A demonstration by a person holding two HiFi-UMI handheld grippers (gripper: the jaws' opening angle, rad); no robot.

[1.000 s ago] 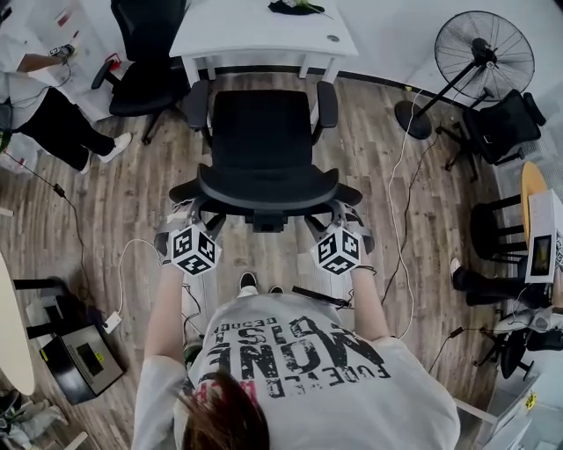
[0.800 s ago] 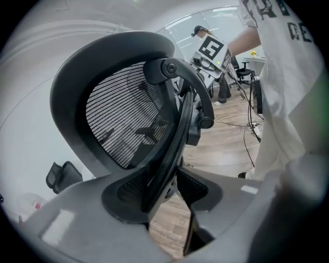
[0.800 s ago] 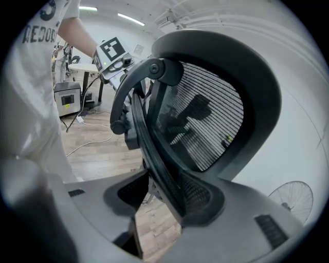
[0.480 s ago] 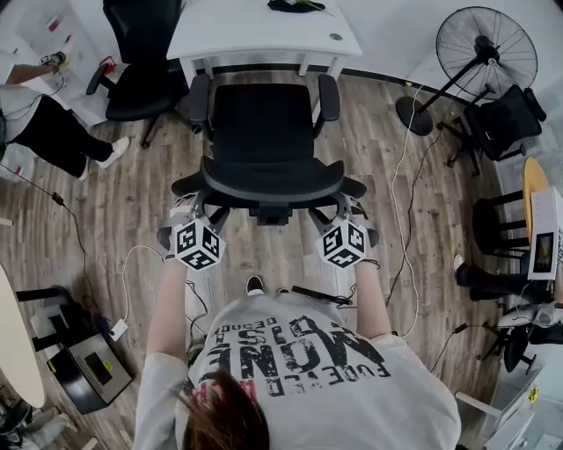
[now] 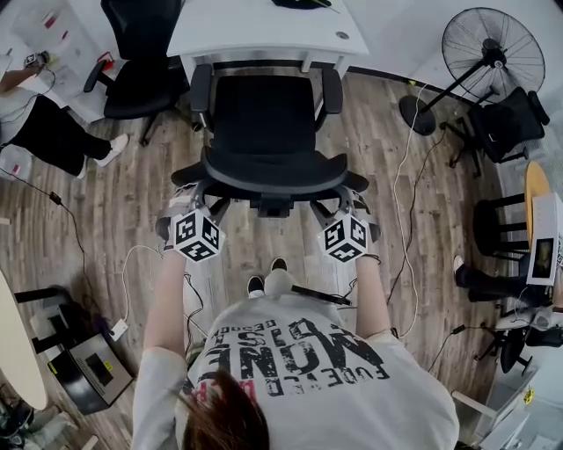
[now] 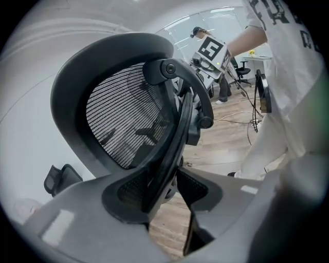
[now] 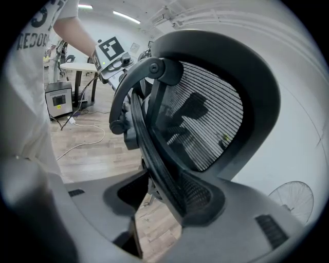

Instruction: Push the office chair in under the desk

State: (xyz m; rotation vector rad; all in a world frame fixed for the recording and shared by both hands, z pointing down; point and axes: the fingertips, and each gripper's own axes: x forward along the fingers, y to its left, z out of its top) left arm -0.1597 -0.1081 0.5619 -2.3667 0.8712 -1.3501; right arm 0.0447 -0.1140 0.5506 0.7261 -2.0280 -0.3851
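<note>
Grey short-sleeved T-shirt [image 5: 299, 369], black lettering; grey left tongs [image 6: 172, 190] and right tongs [image 7: 164, 195] carry black-and-white marker cubes [image 5: 197, 237] [image 5: 346, 239].

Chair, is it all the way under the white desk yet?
No, the whole seat of the office chair shows out in front of the desk, only its front edge near the desk's rim.

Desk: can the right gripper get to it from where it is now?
Probably not. The right gripper is shut on the back frame of the chair, and the whole chair stands between it and the desk. The desk looks out of reach unless the gripper lets go and goes round.
</note>
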